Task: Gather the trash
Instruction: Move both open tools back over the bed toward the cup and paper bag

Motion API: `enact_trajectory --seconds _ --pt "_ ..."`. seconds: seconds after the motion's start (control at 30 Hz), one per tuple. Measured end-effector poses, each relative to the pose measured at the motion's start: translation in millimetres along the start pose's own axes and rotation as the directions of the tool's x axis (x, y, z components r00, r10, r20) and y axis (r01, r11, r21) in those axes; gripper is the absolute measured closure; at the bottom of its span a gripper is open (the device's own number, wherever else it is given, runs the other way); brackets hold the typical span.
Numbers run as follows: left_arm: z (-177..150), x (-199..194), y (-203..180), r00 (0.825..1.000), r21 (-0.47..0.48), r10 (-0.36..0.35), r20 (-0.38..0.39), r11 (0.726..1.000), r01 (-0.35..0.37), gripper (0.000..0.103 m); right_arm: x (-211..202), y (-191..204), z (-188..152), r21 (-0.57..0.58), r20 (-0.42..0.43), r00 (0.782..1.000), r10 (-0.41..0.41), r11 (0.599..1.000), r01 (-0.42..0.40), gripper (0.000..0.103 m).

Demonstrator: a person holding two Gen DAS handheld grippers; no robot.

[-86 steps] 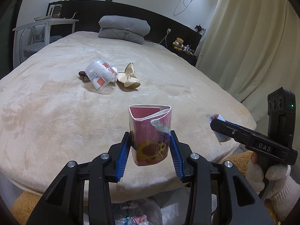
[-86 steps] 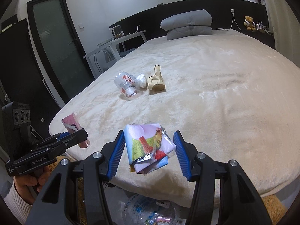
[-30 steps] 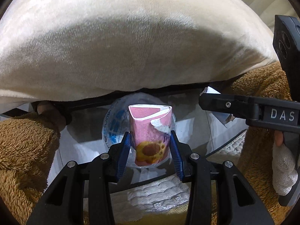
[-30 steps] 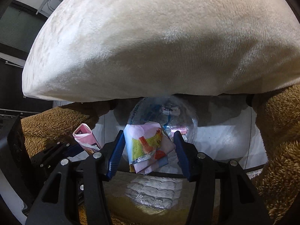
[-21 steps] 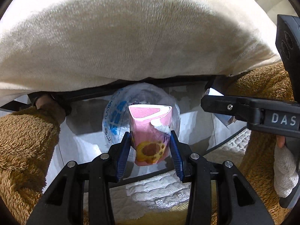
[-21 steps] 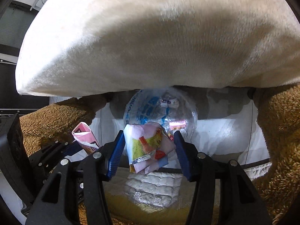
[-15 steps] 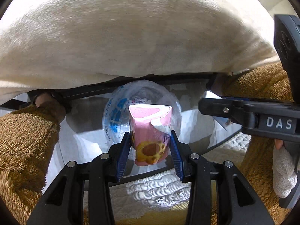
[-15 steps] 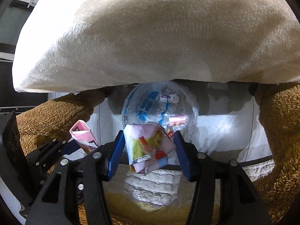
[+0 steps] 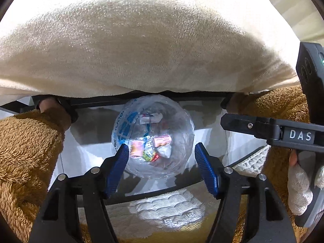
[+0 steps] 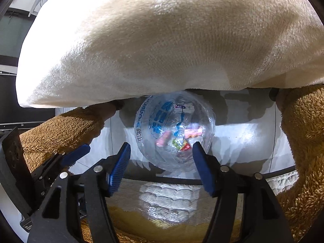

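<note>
Below, blanket edge (image 9: 154, 64) overhanging trash bag (image 9: 152, 141), fuzzy sleeves (image 9: 22, 151) flanking

Both wrist views look steeply down past the foot of a bed, each framed by its own blue-padded fingers at the lower centre. The cream blanket (image 9: 154, 46) fills the upper half of each frame, close to the lens. Both share the clear trash bag (image 9: 152, 139) at centre, farther below. The left view catches the right gripper (image 9: 226, 121) at right; the right view catches the left gripper (image 10: 81, 151) at lower left.
</note>
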State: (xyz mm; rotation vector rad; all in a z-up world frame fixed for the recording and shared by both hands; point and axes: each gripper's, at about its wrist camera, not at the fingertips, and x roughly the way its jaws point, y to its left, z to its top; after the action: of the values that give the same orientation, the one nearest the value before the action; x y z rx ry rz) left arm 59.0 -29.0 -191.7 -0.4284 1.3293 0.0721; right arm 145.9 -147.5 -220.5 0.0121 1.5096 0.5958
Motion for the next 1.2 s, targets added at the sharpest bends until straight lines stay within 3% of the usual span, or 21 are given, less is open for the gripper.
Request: enact_trajectory --seconds 0.27,0.43,0.57,0.7,0.87,0.93,1.13,1.2 --pt "-3 -19 1 0.997 0.013 -0.03 0.077 0.999 0.03 0.037 -23 -3 -8 -0.047 0.075 0.997 0.036 0.998 -0.033 0.04" --pt "-7 -38 2 0.984 0.031 -0.074 0.16 0.997 0.07 0.037 -40 -4 -18 -0.082 0.114 0.99 0.079 0.994 -0.07 0.04" --pt "-9 -53 -5 0.972 0.064 -0.069 0.224 0.996 0.056 0.037 -61 0 -27 -0.148 0.205 0.974 0.097 0.987 -0.067 0.04" --pt "-12 -76 -9 0.941 0.12 -0.114 0.319 0.99 0.079 0.037 -94 9 -45 -0.255 0.351 0.925 0.144 0.965 -0.053 0.04" --pt "-11 -111 -8 0.873 0.176 -0.137 0.467 0.983 0.06 0.036 -133 27 -64 -0.393 0.526 0.827 0.2 0.919 0.028 0.04" --pt "-5 -119 -6 0.855 0.171 -0.126 0.503 0.984 0.044 0.025 -143 30 -62 -0.434 0.531 0.811 0.246 0.901 0.011 0.04" --pt "19 -142 -3 0.804 0.208 -0.138 0.578 0.978 0.019 0.024 -164 36 -40 -0.465 0.597 0.759 0.259 0.883 0.064 0.04" --pt "30 -151 -1 0.792 0.225 -0.131 0.596 0.974 -0.007 0.016 -170 43 -25 -0.472 0.61 0.75 0.257 0.878 0.083 0.04"
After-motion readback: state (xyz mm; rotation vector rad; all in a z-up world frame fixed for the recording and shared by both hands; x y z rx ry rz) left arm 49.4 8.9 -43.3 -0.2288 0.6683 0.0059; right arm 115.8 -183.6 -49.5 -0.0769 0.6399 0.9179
